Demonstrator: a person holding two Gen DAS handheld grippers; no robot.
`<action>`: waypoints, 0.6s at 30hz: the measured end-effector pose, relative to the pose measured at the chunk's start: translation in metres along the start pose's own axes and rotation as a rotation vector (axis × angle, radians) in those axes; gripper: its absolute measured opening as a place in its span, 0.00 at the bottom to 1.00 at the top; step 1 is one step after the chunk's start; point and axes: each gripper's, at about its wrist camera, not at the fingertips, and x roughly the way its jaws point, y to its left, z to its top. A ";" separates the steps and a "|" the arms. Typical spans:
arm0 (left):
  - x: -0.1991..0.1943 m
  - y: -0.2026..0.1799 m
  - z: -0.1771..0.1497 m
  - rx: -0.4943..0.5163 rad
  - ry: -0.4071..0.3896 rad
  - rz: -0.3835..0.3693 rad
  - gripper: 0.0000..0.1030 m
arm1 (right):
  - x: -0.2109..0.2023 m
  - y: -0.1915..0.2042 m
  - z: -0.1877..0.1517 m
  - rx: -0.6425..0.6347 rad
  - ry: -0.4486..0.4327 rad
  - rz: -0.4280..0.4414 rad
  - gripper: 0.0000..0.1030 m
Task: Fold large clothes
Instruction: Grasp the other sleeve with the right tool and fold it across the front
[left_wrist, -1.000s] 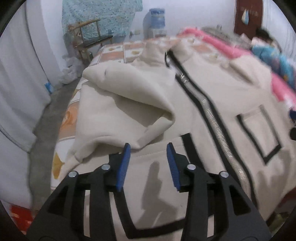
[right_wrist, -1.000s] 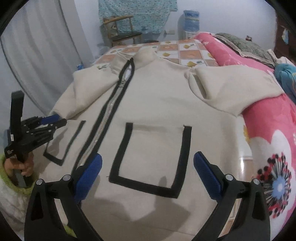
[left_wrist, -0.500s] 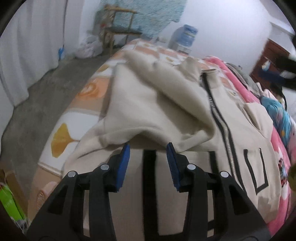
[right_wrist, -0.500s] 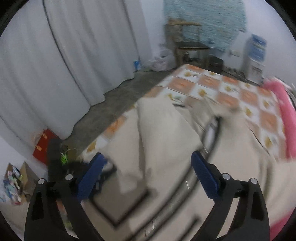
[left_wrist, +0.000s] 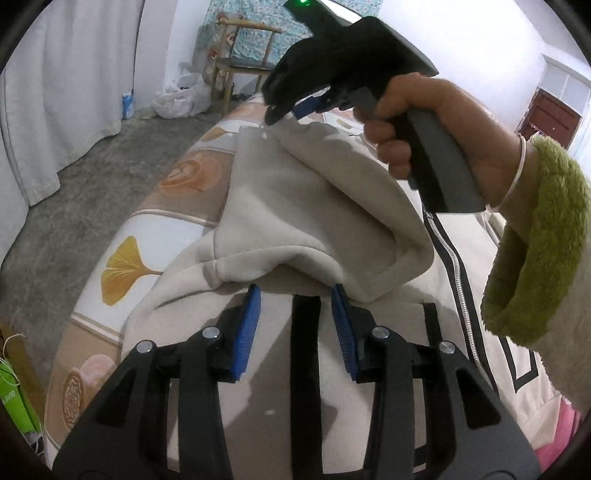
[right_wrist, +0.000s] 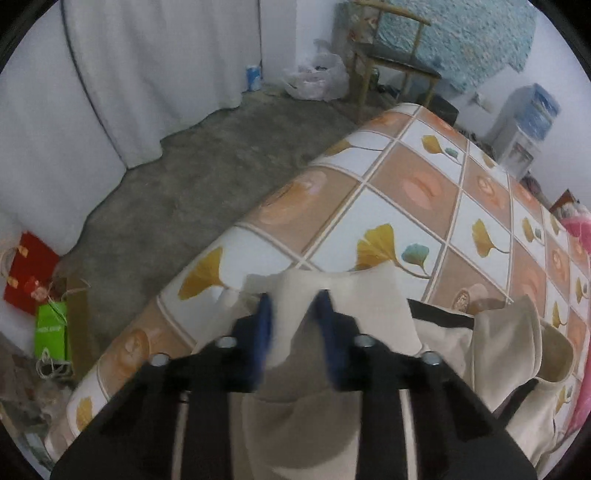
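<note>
The bed (right_wrist: 424, 206), with its tiled leaf-print cover, carries the cream jacket (left_wrist: 369, 424), which lies flat with its zip (left_wrist: 456, 273) running away from the person, collar end far and hem near. Its left sleeve (left_wrist: 314, 206) is doubled back over the chest on the bed's left side, its long axis running from the far cuff down toward the near pocket trim.

The coming move, I judge, turns on that sleeve: its far edge lies straight ahead of the right tongs (right_wrist: 293, 306), which have reached across from the other side (the hand and green fleece cuff fill the upper right of the left view). Their blue pads (right_wrist: 264, 314) stand narrowly apart with cream cloth rising between them; the picture is blurred, so whether they are pinching it I cannot tell. In the left view the same tool's tips touch the sleeve's far corner.

The left tongs (left_wrist: 295, 325) are nearer the sleeve's near fold, low over the jacket front, fingers spread either side of a black trim stripe (left_wrist: 304, 332) and gripping nothing.
</note>
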 end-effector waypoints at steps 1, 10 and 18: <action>-0.001 -0.001 0.000 0.000 -0.001 0.000 0.37 | -0.008 -0.003 0.001 0.010 -0.018 0.015 0.18; -0.002 -0.004 -0.001 0.007 0.002 0.016 0.36 | -0.189 -0.075 -0.075 0.093 -0.314 0.195 0.14; -0.001 -0.008 -0.001 0.025 0.003 0.051 0.36 | -0.252 -0.155 -0.218 0.288 -0.315 0.147 0.19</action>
